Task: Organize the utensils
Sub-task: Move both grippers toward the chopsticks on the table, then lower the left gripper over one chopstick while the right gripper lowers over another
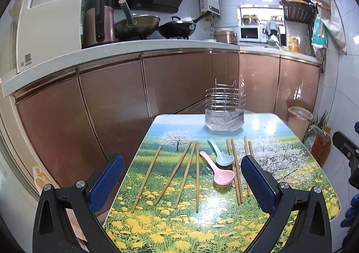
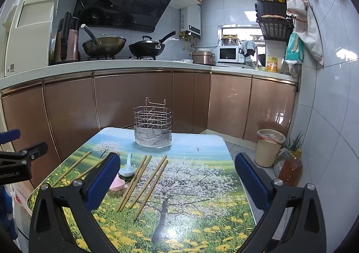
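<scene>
Progress: nothing sorted yet, by my reading; the wire utensil holder [image 1: 225, 107] shows no utensils inside, though its wrapped lower part hides the bottom.
Holder place: far end of the worktop [image 1: 291, 185], at 12 o'clock from the left gripper [image 1: 182, 172].
Chopsticks: eight bamboo chopsticks [image 1: 186, 176] lie loose on the flower-print top, four fanned toward 11 o'clock of the spoons and four in two pairs toward 1 o'clock.
Spoons: pink spoon [image 1: 216, 171] and pale blue spoon [image 1: 221, 153] lie between the two chopstick groups, bowls toward the camera, the pink handle crossing just beside the blue bowl.
Left jaws: spread wide, grasping nothing, hovering near the worktop's near edge.
Right jaws: the right gripper [image 2: 177, 168] is likewise spread and empty, with the right-hand chopstick pairs between its fingers in view.
Left to do: every chopstick and both spoons, likely into the holder.
Writing: lettering on the neighbouring gripper body at 9 o'clock in the right wrist view reads roughly "enRobot.AI", partly cut off.
Labels: QR code sticker [image 1: 26, 60] on the cream appliance at 10 o'clock; too small to read.
</scene>
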Action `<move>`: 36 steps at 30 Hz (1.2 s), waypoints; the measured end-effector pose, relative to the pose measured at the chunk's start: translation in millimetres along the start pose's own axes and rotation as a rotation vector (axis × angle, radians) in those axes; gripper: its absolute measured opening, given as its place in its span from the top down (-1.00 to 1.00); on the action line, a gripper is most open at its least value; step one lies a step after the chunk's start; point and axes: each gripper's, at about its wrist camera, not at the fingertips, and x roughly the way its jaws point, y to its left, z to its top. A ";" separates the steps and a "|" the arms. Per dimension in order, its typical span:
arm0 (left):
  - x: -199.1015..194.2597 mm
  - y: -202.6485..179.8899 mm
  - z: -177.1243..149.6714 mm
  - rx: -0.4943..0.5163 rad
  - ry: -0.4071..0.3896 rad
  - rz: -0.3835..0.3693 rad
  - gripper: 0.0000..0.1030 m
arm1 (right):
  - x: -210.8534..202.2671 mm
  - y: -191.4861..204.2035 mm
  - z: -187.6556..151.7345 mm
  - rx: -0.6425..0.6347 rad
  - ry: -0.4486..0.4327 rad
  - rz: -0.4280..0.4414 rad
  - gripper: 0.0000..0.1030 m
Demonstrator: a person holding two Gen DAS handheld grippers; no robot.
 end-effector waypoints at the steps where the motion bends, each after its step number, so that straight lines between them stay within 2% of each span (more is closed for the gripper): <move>1: 3.1 0.9 1.8 0.006 0.011 0.002 -0.99 | 2.6 -0.7 1.0 0.005 0.008 0.002 -1.00; 13: 37.9 54.9 29.9 -0.024 0.071 0.064 -0.99 | 32.1 -10.9 31.1 0.035 0.037 -0.027 -1.00; 19: 78.4 65.4 49.7 0.007 0.136 0.063 -0.99 | 61.3 -18.4 42.9 0.050 0.081 -0.051 -1.00; 25: 115.4 63.1 60.5 0.057 0.187 -0.005 -0.92 | 96.4 -25.0 49.0 0.046 0.142 -0.069 -0.98; 28: 135.4 58.2 57.0 0.082 0.229 -0.048 -0.82 | 113.9 -23.6 46.6 0.039 0.185 -0.053 -0.97; 31: 152.4 56.5 51.5 0.088 0.271 -0.079 -0.81 | 131.6 -22.2 41.7 0.032 0.227 -0.036 -0.97; 36: 183.9 57.3 47.0 0.101 0.333 -0.097 -0.74 | 161.9 -19.0 31.4 0.030 0.296 0.019 -0.95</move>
